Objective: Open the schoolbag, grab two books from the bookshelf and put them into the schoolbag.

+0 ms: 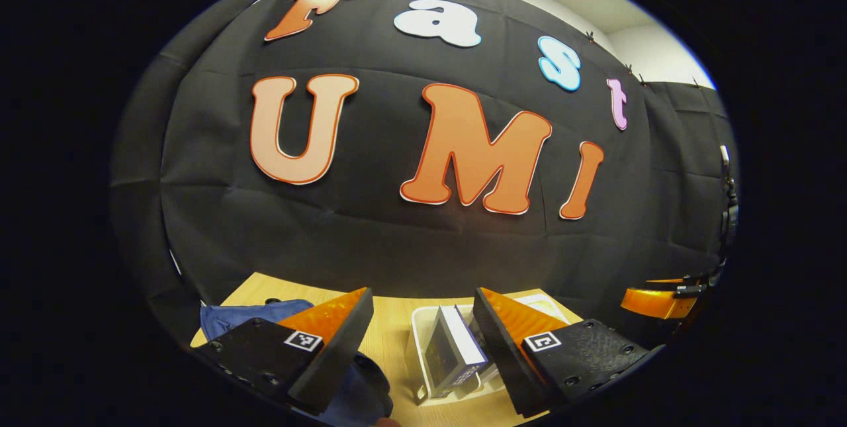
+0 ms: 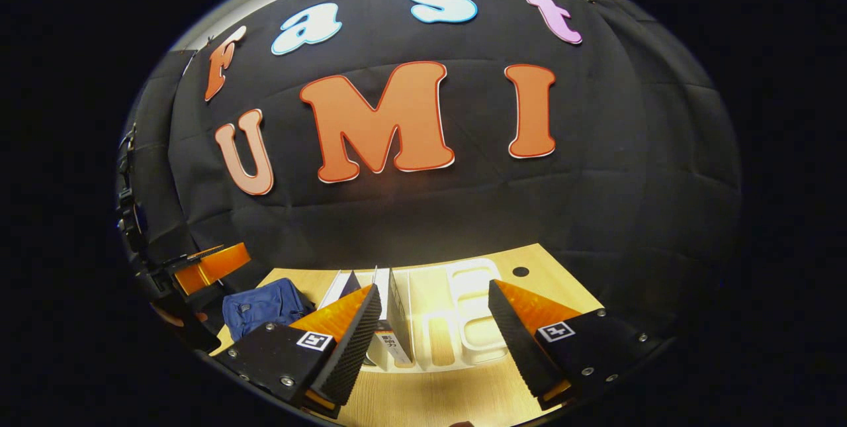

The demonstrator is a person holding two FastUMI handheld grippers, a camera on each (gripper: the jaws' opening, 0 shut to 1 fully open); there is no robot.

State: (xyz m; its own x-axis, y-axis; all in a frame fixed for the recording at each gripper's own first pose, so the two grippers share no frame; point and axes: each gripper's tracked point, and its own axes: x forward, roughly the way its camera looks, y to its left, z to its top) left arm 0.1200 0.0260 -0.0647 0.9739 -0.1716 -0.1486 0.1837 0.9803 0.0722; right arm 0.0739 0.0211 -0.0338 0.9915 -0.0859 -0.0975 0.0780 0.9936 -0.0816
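Books point(image 2: 390, 321) stand in white bookshelf point(image 2: 463, 311) beside blue schoolbag point(image 2: 265, 308).

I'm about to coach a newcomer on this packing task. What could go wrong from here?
The schoolbag lies slumped and looks closed, so it may slide on the table when tugged. The books stand close together in the white rack, so open fingers could catch both or tip the rack.
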